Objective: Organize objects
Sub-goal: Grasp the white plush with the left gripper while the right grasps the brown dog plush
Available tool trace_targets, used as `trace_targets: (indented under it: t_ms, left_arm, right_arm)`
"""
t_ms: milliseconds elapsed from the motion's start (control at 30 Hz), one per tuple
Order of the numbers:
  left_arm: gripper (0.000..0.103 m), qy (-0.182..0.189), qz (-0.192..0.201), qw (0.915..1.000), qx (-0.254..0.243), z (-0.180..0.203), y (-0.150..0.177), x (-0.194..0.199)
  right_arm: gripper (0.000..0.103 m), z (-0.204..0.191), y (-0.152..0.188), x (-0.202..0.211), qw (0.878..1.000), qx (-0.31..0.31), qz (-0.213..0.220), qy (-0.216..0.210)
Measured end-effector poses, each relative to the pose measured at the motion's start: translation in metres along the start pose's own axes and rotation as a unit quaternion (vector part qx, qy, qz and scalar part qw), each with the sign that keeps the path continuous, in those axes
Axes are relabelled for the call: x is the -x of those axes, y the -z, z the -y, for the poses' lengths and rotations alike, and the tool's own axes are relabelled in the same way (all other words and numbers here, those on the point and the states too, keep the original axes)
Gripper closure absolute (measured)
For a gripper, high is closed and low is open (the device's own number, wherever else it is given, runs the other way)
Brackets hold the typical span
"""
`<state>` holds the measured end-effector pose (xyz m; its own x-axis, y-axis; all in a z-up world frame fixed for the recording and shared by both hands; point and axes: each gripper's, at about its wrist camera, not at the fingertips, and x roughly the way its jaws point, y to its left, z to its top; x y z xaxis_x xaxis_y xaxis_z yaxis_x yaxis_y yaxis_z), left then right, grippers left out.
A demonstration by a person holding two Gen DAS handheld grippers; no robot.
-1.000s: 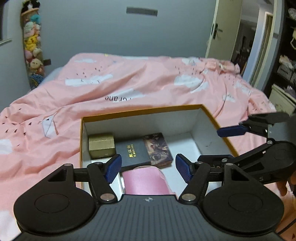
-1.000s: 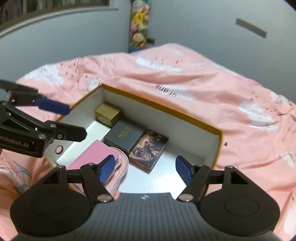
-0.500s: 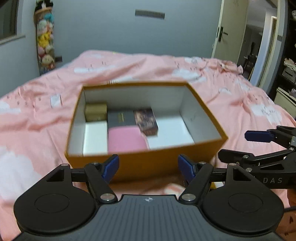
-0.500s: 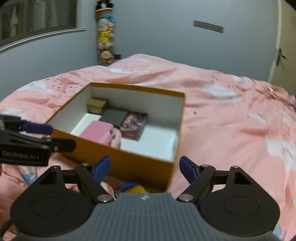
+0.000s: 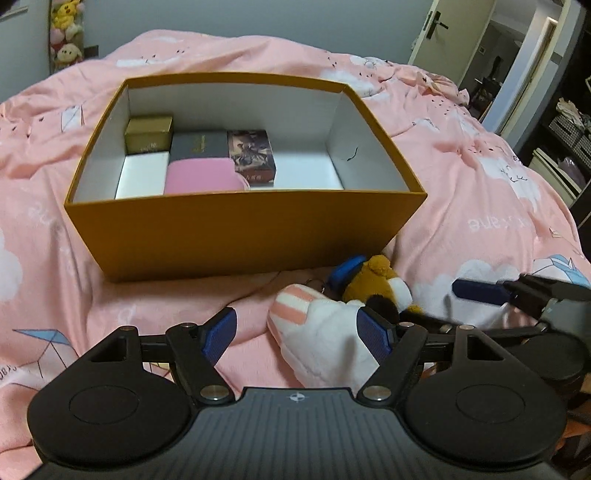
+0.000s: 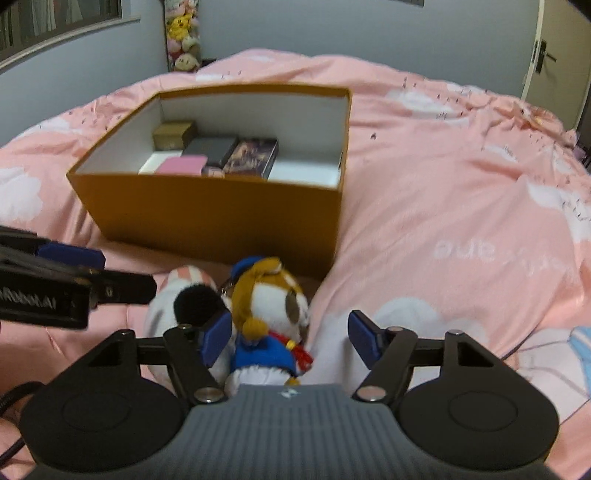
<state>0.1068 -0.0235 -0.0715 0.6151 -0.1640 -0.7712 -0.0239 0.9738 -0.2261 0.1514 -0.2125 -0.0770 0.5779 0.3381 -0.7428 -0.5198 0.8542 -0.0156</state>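
Observation:
An orange box (image 5: 236,232) with a white inside stands on the pink bed. It holds a gold box (image 5: 149,133), a dark box (image 5: 199,146), a picture box (image 5: 252,155) and a pink item (image 5: 201,177). Two plush toys lie in front of it. My left gripper (image 5: 297,334) is open, with the white, pink-striped plush (image 5: 317,332) between its fingers near the right one. My right gripper (image 6: 291,338) is open and its jaws are closing around the brown-and-white plush (image 6: 271,295) with a blue hat; only the left pad is close to it.
The pink duvet (image 6: 443,221) rises in folds to the right of the box. A column of stuffed toys (image 6: 183,37) hangs in the far corner. A door (image 5: 439,33) and shelves (image 5: 569,125) are at the far right. One of the left gripper's fingers (image 6: 70,256) reaches in beside the plush toys.
Both grippers have pulled back from over the box and sunk to the bed in front of it. The two plush toys have come into view between the fingers.

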Motion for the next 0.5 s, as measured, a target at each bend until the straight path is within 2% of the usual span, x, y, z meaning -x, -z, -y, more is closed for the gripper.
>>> trace_targets:
  t_ms: [133, 200, 267, 367, 500]
  left_arm:
    - [0.016, 0.020, -0.023, 0.9989, 0.037, -0.010, 0.001, -0.002]
    - [0.015, 0.029, -0.031, 0.9976, 0.055, -0.014, 0.002, -0.003]
    - [0.015, 0.024, -0.033, 0.9972, 0.063, -0.015, 0.001, -0.003]
    - [0.015, 0.021, -0.036, 0.9963, 0.075, -0.018, 0.001, -0.001]
    - [0.015, 0.026, -0.068, 0.9919, 0.104, -0.027, 0.002, -0.008]
  right_arm:
    - [0.027, -0.005, 0.005, -0.008, 1.000, 0.000, -0.017, -0.025]
    - [0.018, -0.009, 0.006, -0.009, 0.999, -0.001, -0.020, -0.047]
    - [0.014, -0.013, 0.007, -0.009, 0.997, 0.005, -0.025, -0.070]
    - [0.013, -0.022, 0.008, -0.011, 0.994, 0.006, -0.038, -0.104]
    - [0.013, -0.035, 0.010, -0.012, 0.993, 0.030, -0.041, -0.108]
